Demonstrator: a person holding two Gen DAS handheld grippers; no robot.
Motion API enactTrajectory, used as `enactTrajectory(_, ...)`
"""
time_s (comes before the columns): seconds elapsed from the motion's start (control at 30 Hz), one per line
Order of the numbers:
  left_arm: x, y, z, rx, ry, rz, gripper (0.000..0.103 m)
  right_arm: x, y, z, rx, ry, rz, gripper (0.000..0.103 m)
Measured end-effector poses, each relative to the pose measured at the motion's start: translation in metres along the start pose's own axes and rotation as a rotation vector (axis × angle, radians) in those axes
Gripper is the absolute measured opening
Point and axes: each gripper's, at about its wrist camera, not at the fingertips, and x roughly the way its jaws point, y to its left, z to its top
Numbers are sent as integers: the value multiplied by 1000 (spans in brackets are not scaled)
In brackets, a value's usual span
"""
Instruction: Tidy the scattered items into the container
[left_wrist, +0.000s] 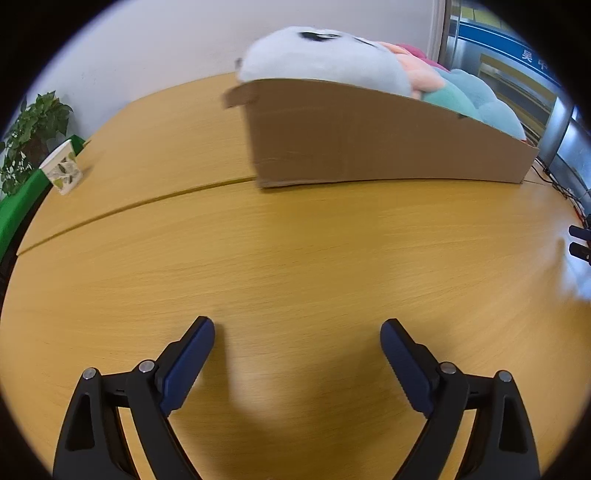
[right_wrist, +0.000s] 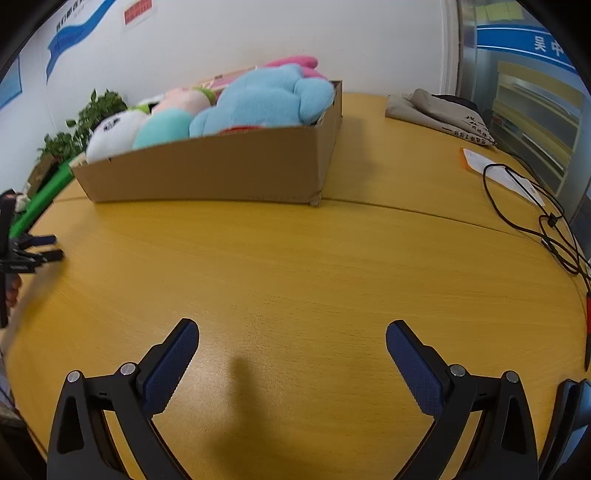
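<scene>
Your left tongs (left_wrist: 297, 332) and right tongs (right_wrist: 291, 334) gape empty over bare table (right_wrist: 295, 266); plush toys (right_wrist: 258, 99) fill the cardboard box (right_wrist: 221, 170), so tidying looks finished.

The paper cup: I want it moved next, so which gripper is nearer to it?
Left. The paper cup shows only in the left gripper view, ahead to its left; the right gripper sits farther right.

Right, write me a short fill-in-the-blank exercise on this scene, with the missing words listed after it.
1. The plush toys lie in a brown ____ box.
2. Both the left gripper and the right gripper are ____.
3. The patterned paper cup stands on the wooden ____.
4. The black cable lies to the box's ____ in the right wrist view.

Missing words: cardboard; open; table; right
</scene>
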Motion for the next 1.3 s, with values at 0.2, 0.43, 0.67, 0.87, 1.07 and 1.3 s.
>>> enactTrajectory(0.2, -5, 60, -13, 12, -26, -18, 103, 19, 7, 4, -58, 41, 62, 103)
enactTrajectory(0.43, -9, 115, -7, 62, -23, -56, 103, 24, -23, 3, -179, 62, 68, 103)
enactTrajectory(0.67, -8, 136, -3, 101, -22, -81, 103, 29, -63, 9, -364, 70, 214, 103)
enactTrajectory(0.87, -5, 153, 6, 123, -22, -94, 103, 28, -79, 9, -434, 74, 269, 103)
enactTrajectory(1.07, -8, 154, 4, 123, -22, -91, 103, 21, -76, 0, -421, 72, 260, 103)
enactTrajectory(1.3, -7, 154, 6, 124, -21, -91, 103, 25, -85, 11, -394, 73, 229, 103)
